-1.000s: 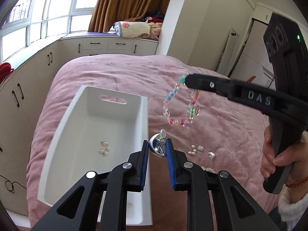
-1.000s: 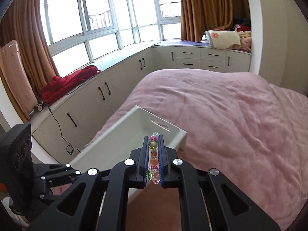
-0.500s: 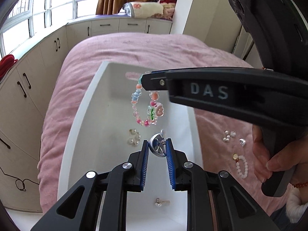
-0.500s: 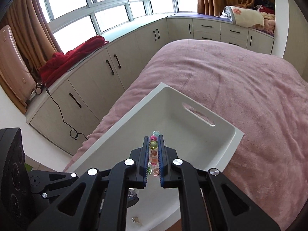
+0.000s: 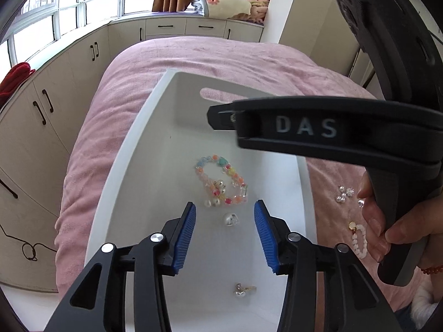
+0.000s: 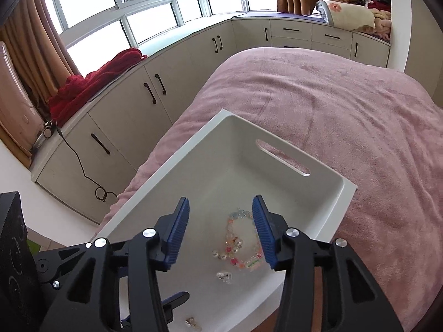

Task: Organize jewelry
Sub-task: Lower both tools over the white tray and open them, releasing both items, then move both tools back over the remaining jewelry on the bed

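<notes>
Both grippers, left [image 5: 224, 231] and right [image 6: 220, 231], had just opened their fingers wide apart; the bead bracelet [image 5: 220, 182] and silver ring [image 5: 230, 219] now lay in the white bin [image 5: 116, 193], nothing held.

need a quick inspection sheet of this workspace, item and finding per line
surface: pink bedspread with a white bin resting on it
job's things: colourful bead bracelet, a clear ring and small pearl earrings lie in the bin; pearl pieces and a white bead bracelet are on the bedspread, outside the bin
clutter: red cloth and a folded blanket on the window ledge
grippers: left gripper and right gripper are both open over the bin, jaws just opened, nothing between them
cables: black cable hangs down the cabinet front
surroundings: windows, brown curtains, cream cabinets
</notes>
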`<state>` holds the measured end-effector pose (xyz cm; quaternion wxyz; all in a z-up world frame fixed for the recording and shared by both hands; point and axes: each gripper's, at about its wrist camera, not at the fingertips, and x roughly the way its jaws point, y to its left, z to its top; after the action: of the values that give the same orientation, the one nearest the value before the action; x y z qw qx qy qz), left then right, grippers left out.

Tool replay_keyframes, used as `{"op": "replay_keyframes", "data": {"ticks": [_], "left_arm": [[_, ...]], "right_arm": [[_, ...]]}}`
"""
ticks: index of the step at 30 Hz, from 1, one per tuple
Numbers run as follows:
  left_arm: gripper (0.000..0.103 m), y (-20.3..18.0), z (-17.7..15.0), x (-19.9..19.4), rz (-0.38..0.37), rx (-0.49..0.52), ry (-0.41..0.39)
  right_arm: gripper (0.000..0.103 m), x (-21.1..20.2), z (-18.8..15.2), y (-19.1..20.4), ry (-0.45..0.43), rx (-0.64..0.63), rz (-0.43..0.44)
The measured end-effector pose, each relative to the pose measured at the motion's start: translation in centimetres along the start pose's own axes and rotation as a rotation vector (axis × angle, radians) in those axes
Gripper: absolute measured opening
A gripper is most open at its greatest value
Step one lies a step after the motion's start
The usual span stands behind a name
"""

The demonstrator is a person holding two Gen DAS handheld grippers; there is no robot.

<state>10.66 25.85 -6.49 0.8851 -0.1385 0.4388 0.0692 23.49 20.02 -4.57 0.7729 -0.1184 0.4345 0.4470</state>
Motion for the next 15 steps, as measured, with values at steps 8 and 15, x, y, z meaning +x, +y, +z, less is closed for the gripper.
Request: {"op": "replay_keyframes", "data": {"ticks": [8,15], "left_arm": [[0.067,-2.6,0.9,-4.1,-0.020,0.016,-0.111],[0.072,-8.1,1.9,-6.6,-0.121,0.075,-0.163]], "right_arm": [[0.076,-9.1,0.0,-3.1,-0.162,0.019,-0.016],[0.084,-17.1,-2.5,-8.1,-0.269,0.094,-0.072]]}}
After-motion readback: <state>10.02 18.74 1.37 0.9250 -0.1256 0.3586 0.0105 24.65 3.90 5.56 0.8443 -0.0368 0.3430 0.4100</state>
